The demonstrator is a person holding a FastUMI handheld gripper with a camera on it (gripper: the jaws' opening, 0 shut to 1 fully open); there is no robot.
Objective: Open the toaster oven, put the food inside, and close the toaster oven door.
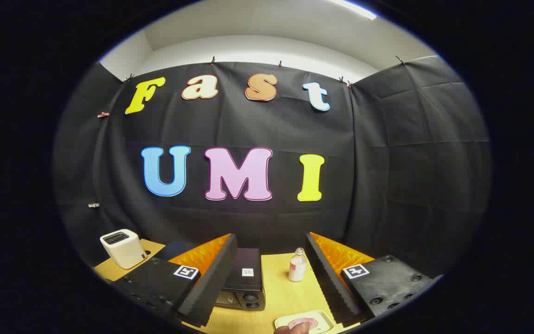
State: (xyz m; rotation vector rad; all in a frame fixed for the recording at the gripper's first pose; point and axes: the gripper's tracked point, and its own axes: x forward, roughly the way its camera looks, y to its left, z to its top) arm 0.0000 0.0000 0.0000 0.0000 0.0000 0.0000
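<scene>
The fisheye rides high, facing the booth wall across the table (274, 283), seemingly tilted upward.

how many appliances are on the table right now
2. The toaster oven stands between the open jaws of the gripper, close to the left one. A white toaster sits further left, near the table edge. Others could be hidden behind the jaws.

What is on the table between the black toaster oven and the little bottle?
Nothing: in the gripper view, bare wooden table separates the toaster oven from the bottle, between the open gripper fingers.
</scene>
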